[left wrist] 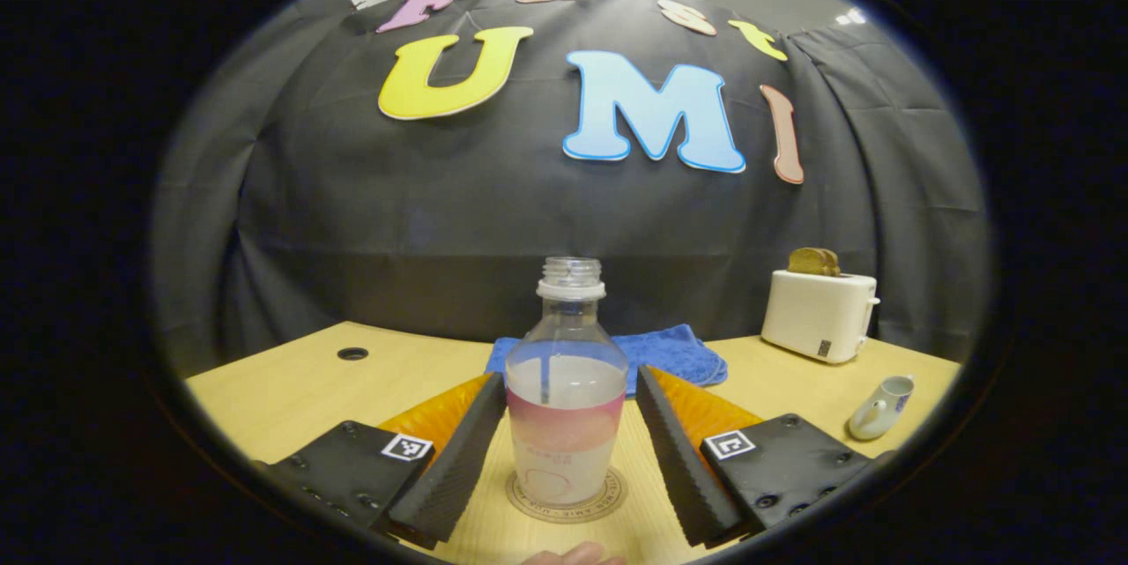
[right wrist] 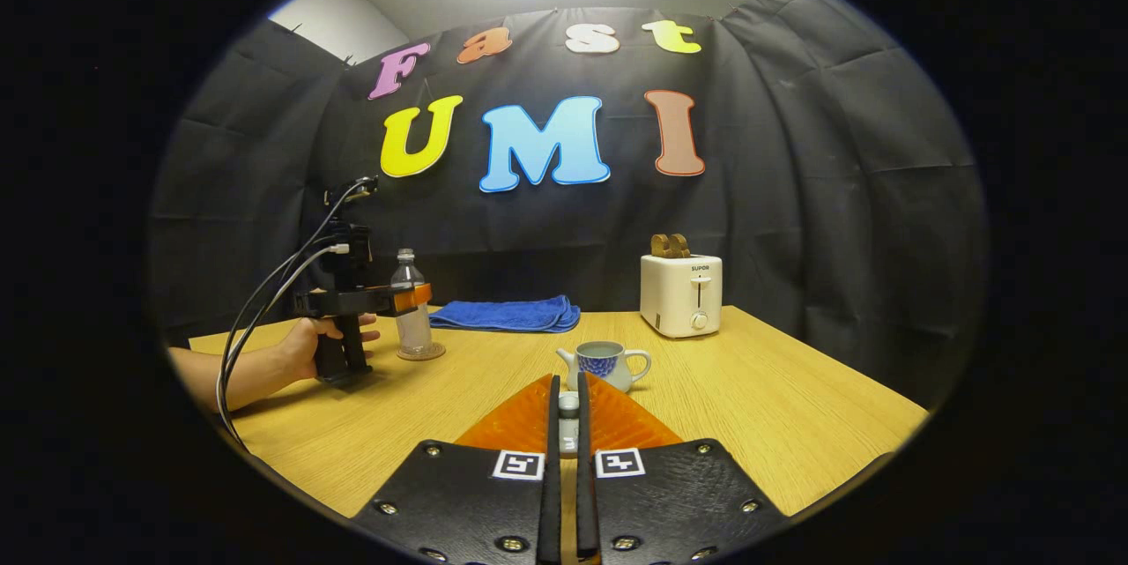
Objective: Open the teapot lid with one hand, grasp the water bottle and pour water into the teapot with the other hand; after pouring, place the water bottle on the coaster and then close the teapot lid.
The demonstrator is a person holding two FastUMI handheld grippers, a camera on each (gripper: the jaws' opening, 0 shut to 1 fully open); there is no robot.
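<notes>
A clear uncapped water bottle (left wrist: pixel 567 424), part full, stands upright on a round coaster (left wrist: pixel 608 496). My left gripper (left wrist: pixel 568 380) is open, one finger close on each side of the bottle with a thin gap showing. The right gripper view shows this same left gripper (right wrist: pixel 410 296), held by a hand (right wrist: pixel 304 345), around the bottle (right wrist: pixel 414 331) on its coaster (right wrist: pixel 432 354). My right gripper (right wrist: pixel 568 382) is shut on the small teapot lid (right wrist: pixel 568 411), held low over the table. Just beyond it, the white teapot (right wrist: pixel 606 364) with a blue pattern stands lidless; it also appears as the teapot (left wrist: pixel 881 406) at the right.
A folded blue towel (right wrist: pixel 507 314) lies at the back of the wooden table (right wrist: pixel 749 406), behind the bottle. A white toaster (right wrist: pixel 680 293) with bread in it stands back right. A cable hole (left wrist: pixel 352 353) sits in the table at the left. Cables (right wrist: pixel 264 301) trail from the left gripper.
</notes>
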